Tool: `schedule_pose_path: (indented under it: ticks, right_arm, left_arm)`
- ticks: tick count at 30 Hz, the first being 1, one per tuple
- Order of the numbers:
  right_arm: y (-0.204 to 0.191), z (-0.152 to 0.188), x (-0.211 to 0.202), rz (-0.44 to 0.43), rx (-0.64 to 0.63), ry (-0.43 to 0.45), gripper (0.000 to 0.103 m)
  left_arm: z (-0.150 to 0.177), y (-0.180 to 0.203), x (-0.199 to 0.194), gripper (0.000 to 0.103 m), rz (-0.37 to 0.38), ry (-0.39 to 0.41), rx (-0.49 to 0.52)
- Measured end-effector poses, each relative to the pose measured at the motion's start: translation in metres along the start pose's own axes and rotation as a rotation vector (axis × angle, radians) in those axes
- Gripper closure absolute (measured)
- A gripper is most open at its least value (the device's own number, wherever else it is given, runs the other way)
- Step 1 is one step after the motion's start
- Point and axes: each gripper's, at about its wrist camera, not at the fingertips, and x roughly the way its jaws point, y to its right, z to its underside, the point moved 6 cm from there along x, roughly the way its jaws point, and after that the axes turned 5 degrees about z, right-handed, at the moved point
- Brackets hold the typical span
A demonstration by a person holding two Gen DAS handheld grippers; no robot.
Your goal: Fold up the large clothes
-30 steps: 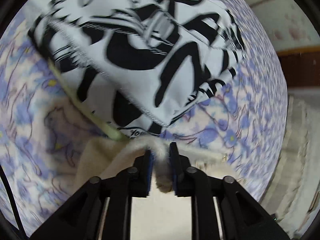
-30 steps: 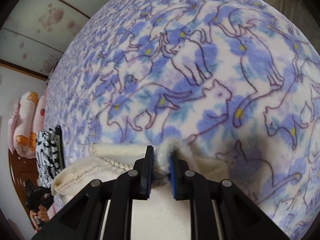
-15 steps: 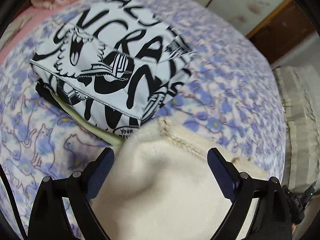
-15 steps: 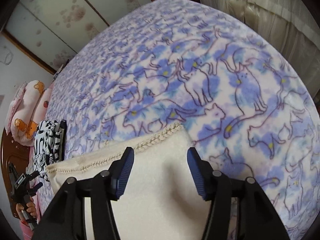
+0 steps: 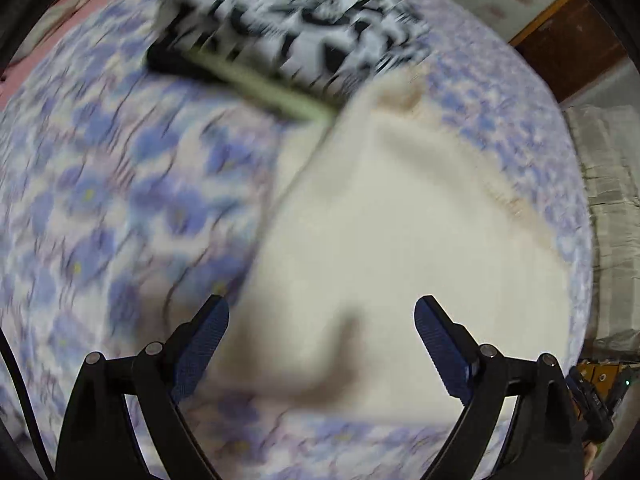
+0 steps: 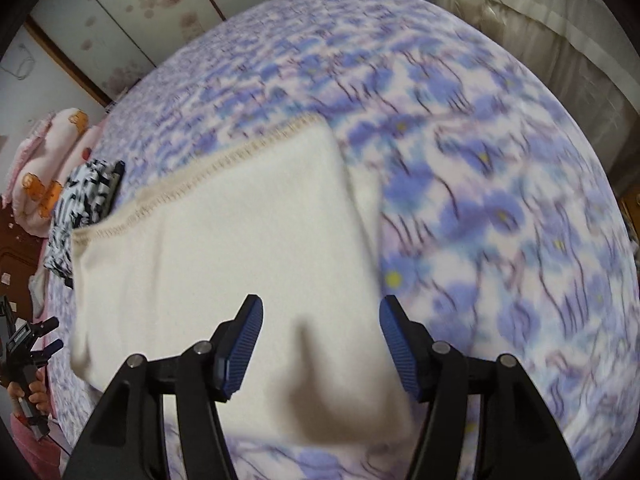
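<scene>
We judge one fold is laid: the cream garment (image 6: 224,248) lies flat ahead of both spread, empty grippers, left (image 5: 320,344) & right (image 6: 320,344), w/ the next move prob. a fresh grip on an edge.

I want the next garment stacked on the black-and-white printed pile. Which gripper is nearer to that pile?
Left. The left gripper hangs open over the cream garment, whose far corner meets the printed pile. The right gripper is over the garment's opposite side, with the pile far off to its left.
</scene>
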Motion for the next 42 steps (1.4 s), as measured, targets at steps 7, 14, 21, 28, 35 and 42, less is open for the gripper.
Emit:
schedule_pose_path:
  ticks: [7,14,21,28,35,42]
  right_arm:
    - [0.023,0.043,0.011,0.066,-0.006,-0.072,0.042]
    - [0.011,0.044,0.023,0.025,-0.103,-0.080,0.043]
    - [0.008,0.052,0.024,0.028,-0.157,-0.133,0.093]
    - [0.020,0.088,0.025,0.032,-0.113,-0.185,0.097]
    - [0.022,0.087,0.032,0.024,-0.156,-0.173,0.096]
    - [0.006,0.072,-0.016,0.147,-0.190,-0.028,0.090]
  left_arm:
    - [0.043,-0.016,0.017,0.010,-0.099,-0.057,0.103]
    - [0.045,-0.006,0.023,0.032,-0.127,0.002,0.205]
    - [0.037,-0.003,0.030,0.072,-0.132,-0.050,0.145]
    - [0.062,-0.011,0.026,0.077,-0.174,-0.104,0.182]
    - [0.062,-0.015,0.035,0.076,-0.183,-0.110,0.190]
    - [0.066,0.030,-0.011,0.048,-0.409,0.043,0.382]
